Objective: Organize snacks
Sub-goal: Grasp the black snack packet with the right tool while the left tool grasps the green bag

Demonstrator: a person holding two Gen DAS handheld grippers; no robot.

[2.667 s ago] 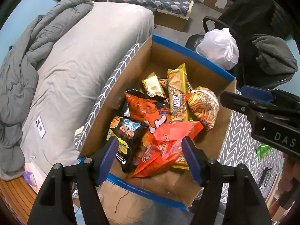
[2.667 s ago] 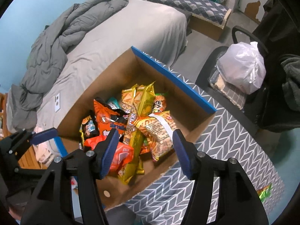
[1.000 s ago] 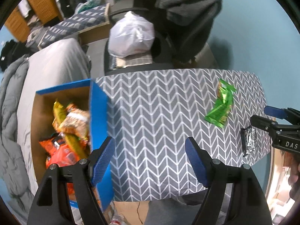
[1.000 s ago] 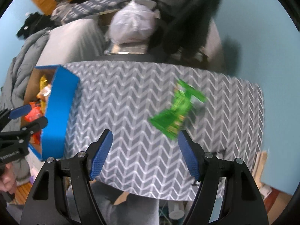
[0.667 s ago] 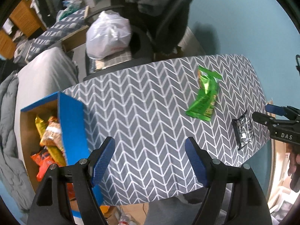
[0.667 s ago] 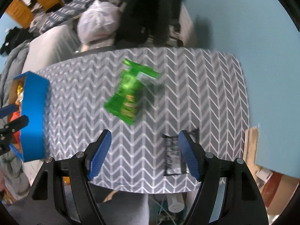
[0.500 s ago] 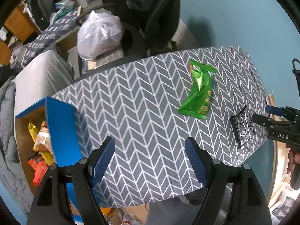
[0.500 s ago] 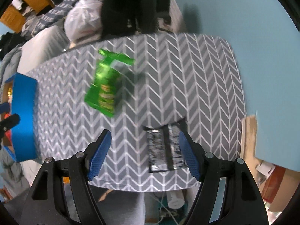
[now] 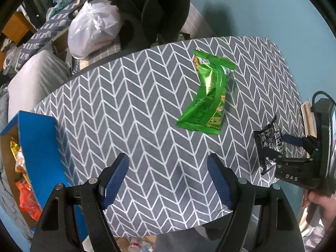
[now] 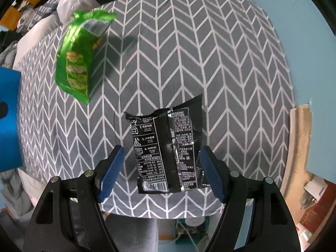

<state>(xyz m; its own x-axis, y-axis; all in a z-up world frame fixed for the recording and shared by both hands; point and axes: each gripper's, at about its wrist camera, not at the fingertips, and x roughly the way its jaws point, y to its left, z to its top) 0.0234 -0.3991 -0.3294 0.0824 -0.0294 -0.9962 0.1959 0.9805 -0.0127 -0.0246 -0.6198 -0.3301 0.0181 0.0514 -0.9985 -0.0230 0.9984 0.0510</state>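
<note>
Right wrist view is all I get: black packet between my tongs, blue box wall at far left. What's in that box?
Observer: The left wrist view looks into the box. It holds several snack packets, orange and gold ones among them.
Operator: Are the left tongs carrying anything?
Observer: No. The left tongs are open and empty, over a bare stretch of the chevron tablecloth.
</note>
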